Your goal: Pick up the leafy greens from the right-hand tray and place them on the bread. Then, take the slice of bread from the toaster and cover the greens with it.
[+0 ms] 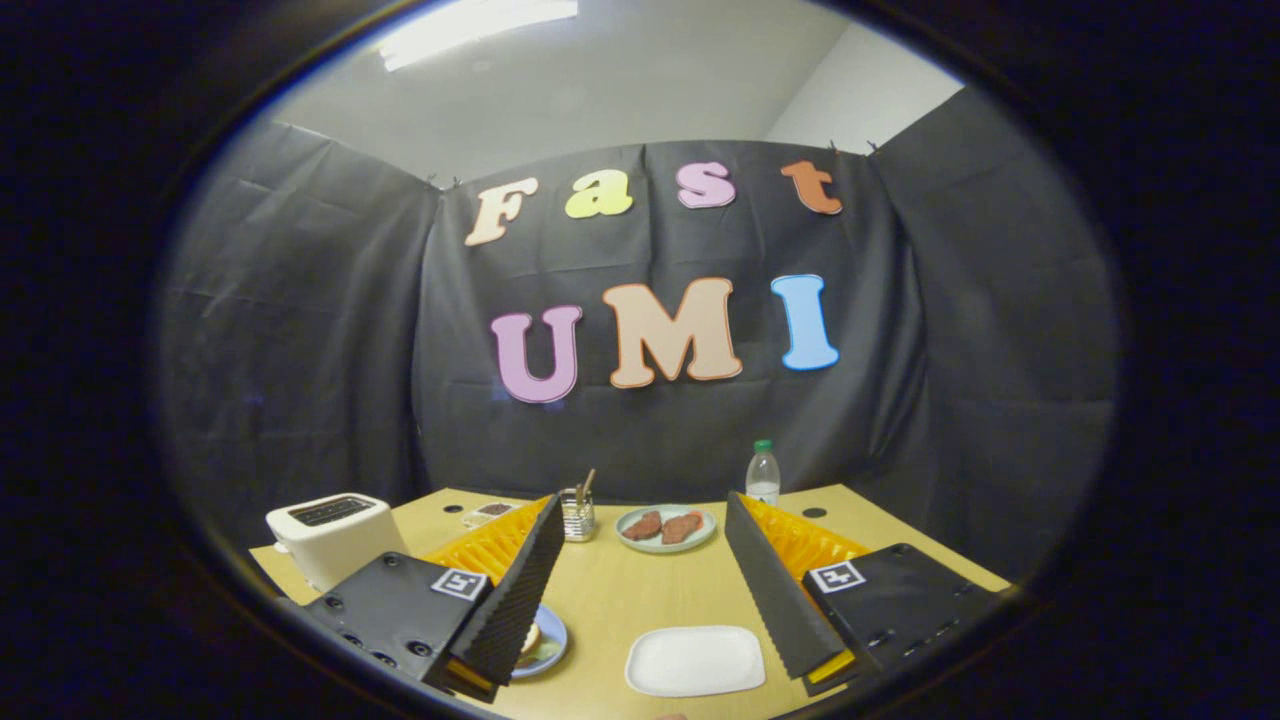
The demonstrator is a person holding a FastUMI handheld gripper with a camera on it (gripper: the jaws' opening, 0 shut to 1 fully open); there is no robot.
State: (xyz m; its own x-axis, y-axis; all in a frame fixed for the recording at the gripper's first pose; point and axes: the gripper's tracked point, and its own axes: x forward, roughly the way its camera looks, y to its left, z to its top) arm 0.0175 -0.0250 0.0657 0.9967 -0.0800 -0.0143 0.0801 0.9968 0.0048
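My gripper (642,510) is open, held above the near part of the wooden table (610,595) with nothing between its fingers. A white rectangular tray (695,660) lies below, between the fingers and closer to the right one; its top shows plain white. A blue-rimmed plate (548,645) with a pale slice of bread (530,637) peeks out from under the left finger, mostly hidden by it. A white toaster (335,535) stands on the table's left side, beyond the left finger; its slot looks dark and I cannot tell what is in it.
Beyond the fingers, a pale plate (665,527) carries two reddish-brown slices. A metal cup (577,515) with sticks stands left of it, and a clear bottle (763,472) with a green cap is at the back. A small dish (490,512) lies at the far left.
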